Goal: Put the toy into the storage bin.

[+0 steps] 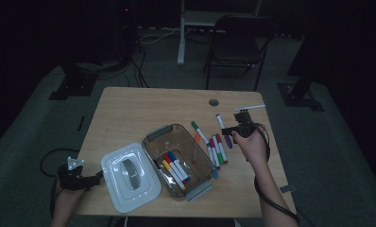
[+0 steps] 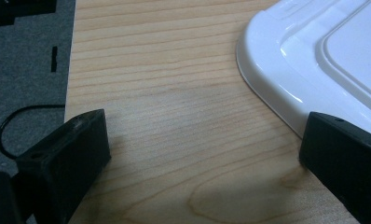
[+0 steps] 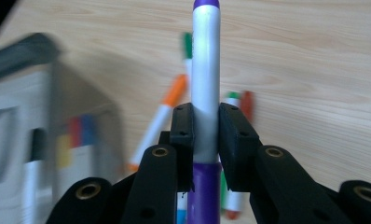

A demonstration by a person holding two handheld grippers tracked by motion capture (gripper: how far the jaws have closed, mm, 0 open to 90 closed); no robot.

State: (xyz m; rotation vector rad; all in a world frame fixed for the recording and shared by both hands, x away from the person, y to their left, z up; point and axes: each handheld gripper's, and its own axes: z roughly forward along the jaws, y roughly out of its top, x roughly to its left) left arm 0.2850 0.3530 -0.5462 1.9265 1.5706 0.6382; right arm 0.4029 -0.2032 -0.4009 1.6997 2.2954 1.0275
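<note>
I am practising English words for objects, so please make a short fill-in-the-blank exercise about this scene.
1. The right gripper is shut on a marker with a ____ cap.
2. The white lid lies on the table, to the ____ of the clear box in the high view.
3. The left gripper has its jaws ____, with nothing between them.

Missing words: purple; left; open
</note>
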